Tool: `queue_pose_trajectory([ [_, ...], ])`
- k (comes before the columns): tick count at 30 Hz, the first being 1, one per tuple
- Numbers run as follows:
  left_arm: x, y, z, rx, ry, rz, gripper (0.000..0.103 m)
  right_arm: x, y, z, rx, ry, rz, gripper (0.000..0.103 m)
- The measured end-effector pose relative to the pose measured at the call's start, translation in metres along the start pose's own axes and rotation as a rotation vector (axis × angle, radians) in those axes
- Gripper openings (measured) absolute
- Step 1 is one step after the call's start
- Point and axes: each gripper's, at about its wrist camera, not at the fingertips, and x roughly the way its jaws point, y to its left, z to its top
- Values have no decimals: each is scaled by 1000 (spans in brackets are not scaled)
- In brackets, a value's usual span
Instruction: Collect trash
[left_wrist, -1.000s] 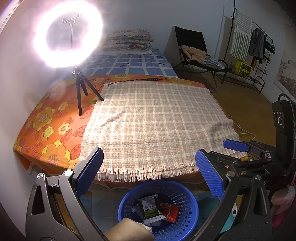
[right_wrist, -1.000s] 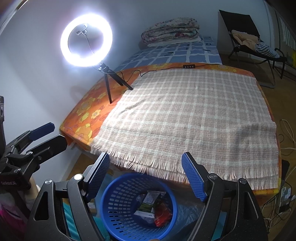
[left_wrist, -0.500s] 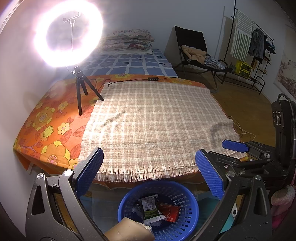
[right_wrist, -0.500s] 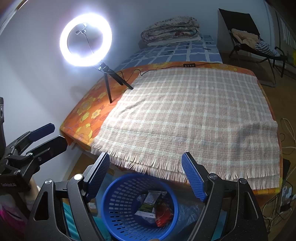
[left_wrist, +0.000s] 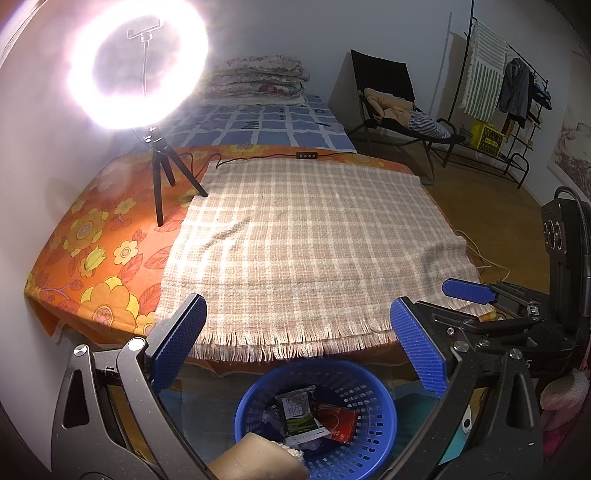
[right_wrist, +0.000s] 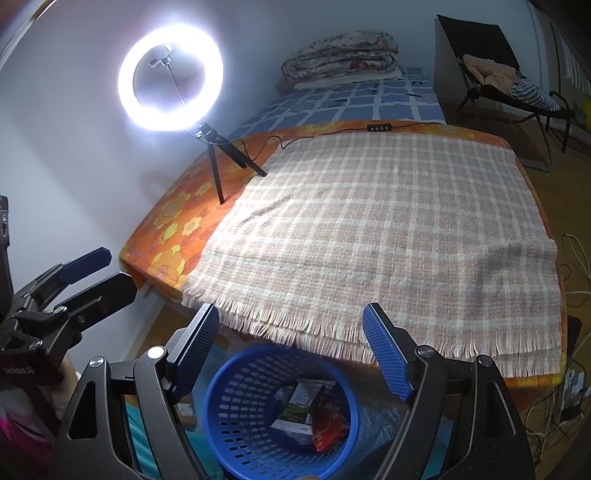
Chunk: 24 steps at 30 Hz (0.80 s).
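Observation:
A blue perforated basket (left_wrist: 373, 398) (right_wrist: 240, 398) stands on the floor at the foot of the bed. Inside it lie a green-and-white packet (left_wrist: 299, 413) (right_wrist: 301, 406) and a red wrapper (left_wrist: 338, 422) (right_wrist: 327, 428). My left gripper (left_wrist: 299, 349) hovers open above the basket, nothing between its blue pads. The right gripper (right_wrist: 291, 349) is open and empty too, above the same basket. Each gripper shows in the other's view: the right gripper (left_wrist: 476, 295) at the right, the left gripper (right_wrist: 88, 269) at the left. The checked blanket (left_wrist: 306, 240) (right_wrist: 388, 229) carries no trash.
A lit ring light on a black tripod (left_wrist: 162, 177) (right_wrist: 218, 162) stands on the orange floral sheet (left_wrist: 96, 240), its cable running along the blanket's far edge. Folded quilts (left_wrist: 258, 77) lie at the head. A black chair (left_wrist: 391, 99) and clothes rack (left_wrist: 509, 92) stand at right.

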Motion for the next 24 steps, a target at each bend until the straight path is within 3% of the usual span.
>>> queue_pose_trajectory([
  [24, 3, -11, -4, -27, 10, 16, 101, 14, -8, 1, 19, 33, 7, 80],
])
